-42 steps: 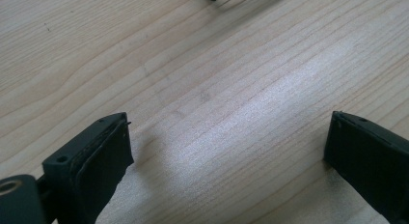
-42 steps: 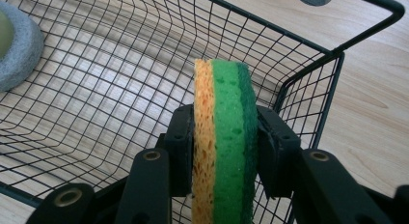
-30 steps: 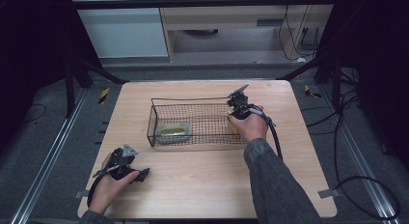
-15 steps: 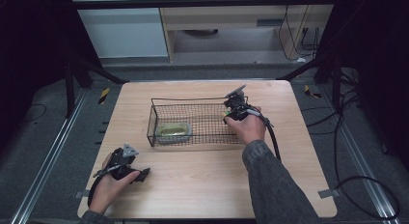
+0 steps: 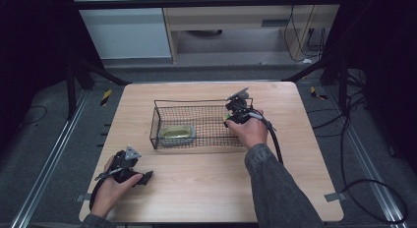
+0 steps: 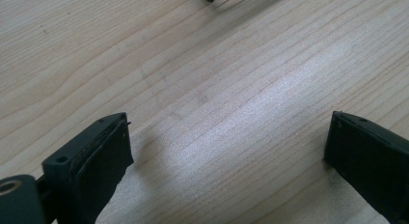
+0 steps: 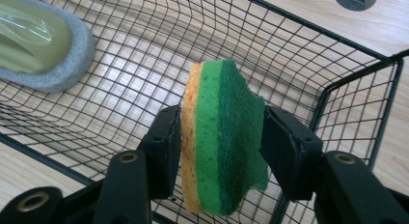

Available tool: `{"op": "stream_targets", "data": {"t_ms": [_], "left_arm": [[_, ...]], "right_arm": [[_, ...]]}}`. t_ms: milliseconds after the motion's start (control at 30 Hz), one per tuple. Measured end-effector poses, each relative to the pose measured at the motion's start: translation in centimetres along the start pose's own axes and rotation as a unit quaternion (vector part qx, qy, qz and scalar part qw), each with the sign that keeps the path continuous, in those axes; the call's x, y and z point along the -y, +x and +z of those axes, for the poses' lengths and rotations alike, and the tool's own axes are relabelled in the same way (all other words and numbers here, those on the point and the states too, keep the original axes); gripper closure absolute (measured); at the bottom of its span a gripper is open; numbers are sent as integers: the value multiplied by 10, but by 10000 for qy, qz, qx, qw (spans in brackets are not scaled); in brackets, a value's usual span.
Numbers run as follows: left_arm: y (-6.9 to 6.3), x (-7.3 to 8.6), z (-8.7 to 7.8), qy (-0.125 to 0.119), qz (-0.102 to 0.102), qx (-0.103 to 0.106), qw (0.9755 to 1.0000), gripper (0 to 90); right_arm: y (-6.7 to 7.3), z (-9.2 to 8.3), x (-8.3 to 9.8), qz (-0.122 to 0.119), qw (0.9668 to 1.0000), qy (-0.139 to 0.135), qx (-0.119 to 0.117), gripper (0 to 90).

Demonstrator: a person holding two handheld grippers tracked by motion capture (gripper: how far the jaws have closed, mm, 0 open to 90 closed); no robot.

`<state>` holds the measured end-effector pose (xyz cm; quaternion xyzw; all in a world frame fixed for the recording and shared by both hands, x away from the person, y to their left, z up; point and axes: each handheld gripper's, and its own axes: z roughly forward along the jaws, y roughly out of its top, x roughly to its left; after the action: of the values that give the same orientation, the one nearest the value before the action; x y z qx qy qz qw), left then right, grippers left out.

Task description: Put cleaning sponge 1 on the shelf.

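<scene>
1. Light wood bench (image 5: 211, 188), mid-frame in high view; dark floor, cables, metal rails around it.
2. Black wire basket (image 5: 196, 121) at bench centre; grey-rimmed green dish (image 5: 176, 134) in its lower left.
3. Right tongs (image 7: 219, 137) over basket's right end; jaws have just been opening, green-and-yellow sponge (image 7: 219, 142) upright between them, pads still touching it.
4. Left tongs (image 6: 226, 151) open, empty, at lower left of the bench.

high view overhead, facing forward-down; right tool view close, shares basket (image 5: 196, 121) (image 7: 308, 55).
</scene>
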<state>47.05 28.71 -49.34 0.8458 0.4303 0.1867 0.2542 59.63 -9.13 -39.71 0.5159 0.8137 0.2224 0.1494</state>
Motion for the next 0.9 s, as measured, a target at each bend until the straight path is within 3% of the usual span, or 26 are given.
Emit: {"op": "stream_targets", "data": {"t_ms": [367, 900], "left_arm": [[0, 0, 0, -2, -5, 3, 10000, 17], [0, 0, 0, -10, -3, 4, 10000, 17]], "right_arm": [[7, -1, -2, -23, 9999, -99, -52, 410], [-5, -9, 4, 22, 9998, -172, 34, 379]]}}
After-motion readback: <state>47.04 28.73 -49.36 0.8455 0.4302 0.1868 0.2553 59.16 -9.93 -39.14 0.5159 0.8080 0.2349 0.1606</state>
